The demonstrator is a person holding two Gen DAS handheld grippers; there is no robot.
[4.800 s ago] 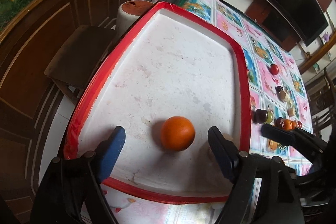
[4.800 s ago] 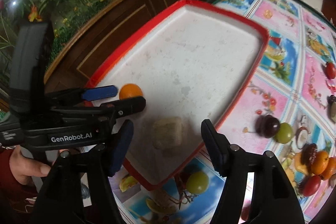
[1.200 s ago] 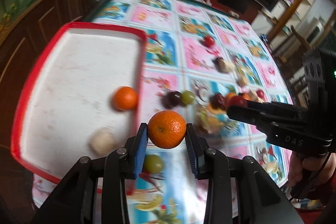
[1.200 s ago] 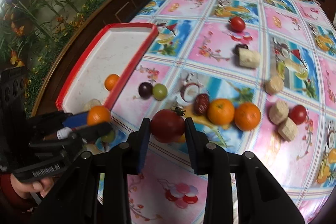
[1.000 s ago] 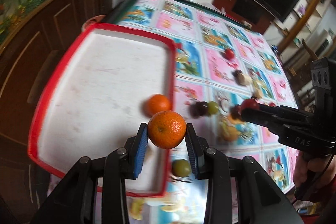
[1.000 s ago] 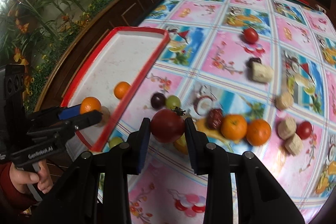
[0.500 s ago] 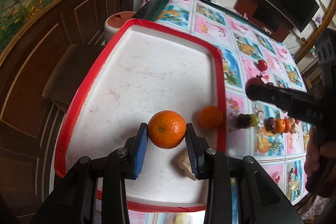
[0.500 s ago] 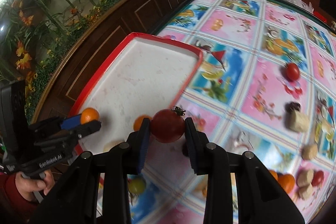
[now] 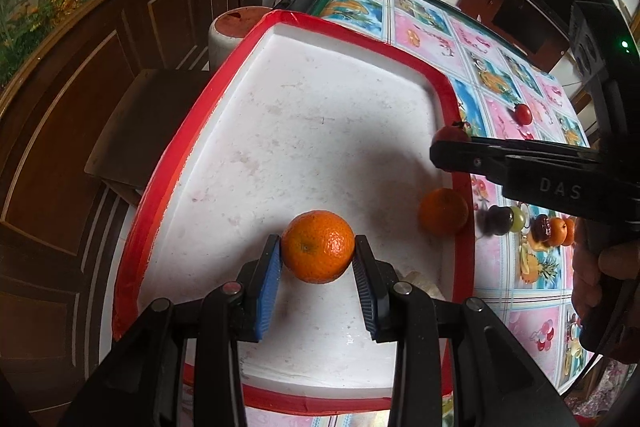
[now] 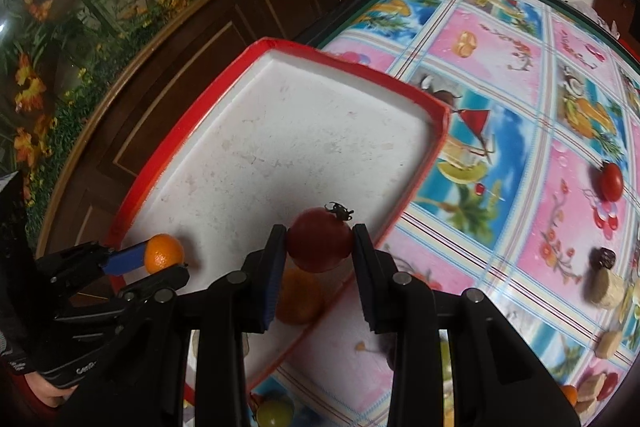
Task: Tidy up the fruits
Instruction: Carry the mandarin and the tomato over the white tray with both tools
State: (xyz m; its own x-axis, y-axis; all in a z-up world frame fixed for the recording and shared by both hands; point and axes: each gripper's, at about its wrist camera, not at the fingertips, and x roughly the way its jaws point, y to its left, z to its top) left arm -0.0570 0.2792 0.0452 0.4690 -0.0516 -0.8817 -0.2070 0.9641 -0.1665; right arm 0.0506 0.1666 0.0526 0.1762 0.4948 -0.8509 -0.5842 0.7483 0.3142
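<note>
My left gripper [image 9: 318, 261] is shut on an orange [image 9: 318, 247] and holds it low over the white floor of the red-rimmed tray [image 9: 320, 123]. In the right wrist view the left gripper [image 10: 160, 265] shows at the tray's near left corner with that orange [image 10: 164, 253]. My right gripper [image 10: 320, 255] is shut on a red tomato [image 10: 320, 245] above the tray [image 10: 280, 147], just inside its right rim. From the left it appears side-on as the right gripper [image 9: 450, 149], the tomato [image 9: 451, 134] at its tip. A second orange [image 9: 443, 211] lies in the tray by the right rim.
A beige piece [image 9: 420, 281] lies in the tray behind my left finger. On the patterned tablecloth are a dark grape [image 9: 498, 221], a green grape [image 9: 519, 218], a small tomato [image 10: 611, 181], beige chunks [image 10: 606, 291] and a green grape [image 10: 274, 413]. Wooden cabinets and a stool stand left of the table.
Both grippers have travelled left from over the tablecloth to over the tray, each still carrying its fruit. The left one has sunk closer to the tray floor.
</note>
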